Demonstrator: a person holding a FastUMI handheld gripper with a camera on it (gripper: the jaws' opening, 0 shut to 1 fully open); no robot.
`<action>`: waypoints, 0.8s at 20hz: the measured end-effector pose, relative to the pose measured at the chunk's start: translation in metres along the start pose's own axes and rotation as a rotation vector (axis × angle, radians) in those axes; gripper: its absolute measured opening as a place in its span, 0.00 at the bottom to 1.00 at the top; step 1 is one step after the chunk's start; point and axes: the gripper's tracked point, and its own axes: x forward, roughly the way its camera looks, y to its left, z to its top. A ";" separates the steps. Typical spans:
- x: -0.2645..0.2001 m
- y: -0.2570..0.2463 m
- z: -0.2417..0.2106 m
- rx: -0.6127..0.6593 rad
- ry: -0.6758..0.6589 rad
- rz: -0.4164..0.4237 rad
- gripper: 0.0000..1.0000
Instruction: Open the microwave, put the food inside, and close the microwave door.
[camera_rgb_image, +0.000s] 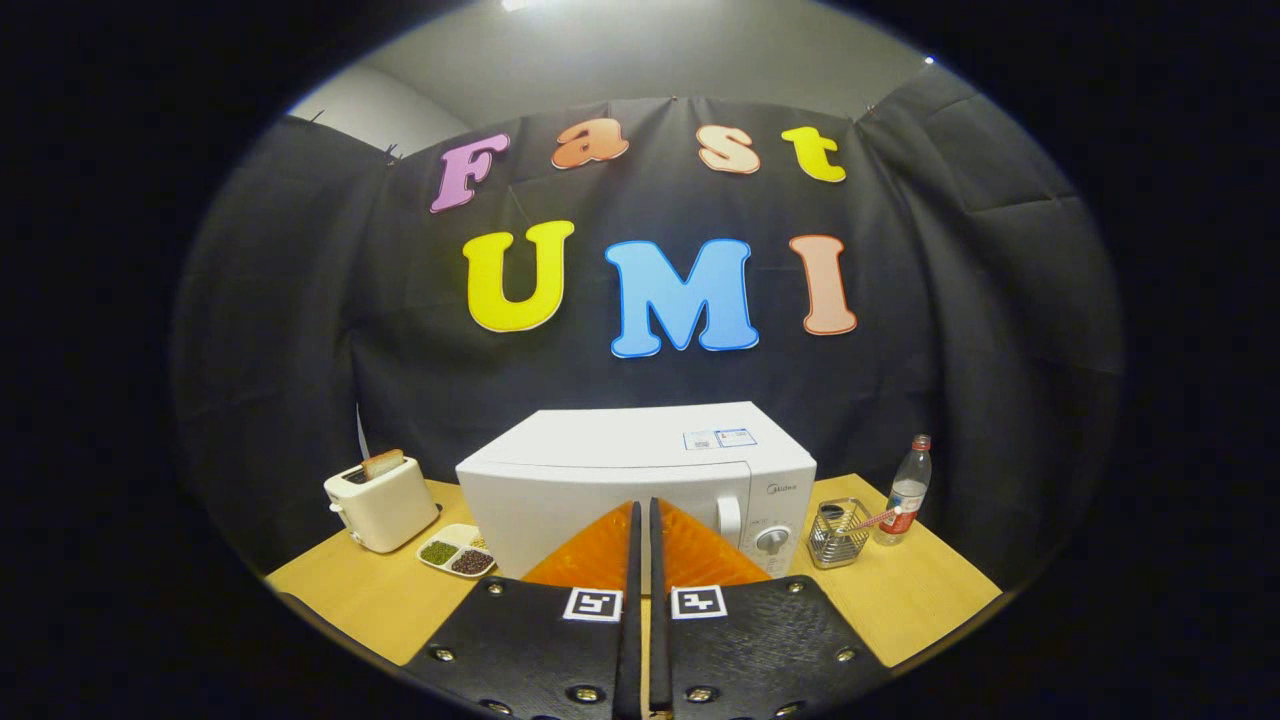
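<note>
Gripper (641, 520), fingers closed together w/ nothing held, is aimed at closed microwave (620, 480) set mid-surface (900, 590) toward back edge; door is judged rigid, light-swinging, best taken at handle (729, 516) beside the dial (771, 540).

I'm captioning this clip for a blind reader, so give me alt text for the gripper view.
A closed white microwave sits on a wooden table, just beyond the gripper, whose fingers are shut with nothing between them. A toaster and a divided dish of beans flank one side, a wire basket and water bottle the other.
</note>
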 end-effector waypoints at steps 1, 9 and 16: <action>-0.010 0.001 0.001 -0.006 -0.007 -0.004 0.04; -0.078 0.012 -0.013 -0.005 -0.013 0.009 0.51; -0.106 0.014 -0.003 -0.001 -0.060 -0.024 0.98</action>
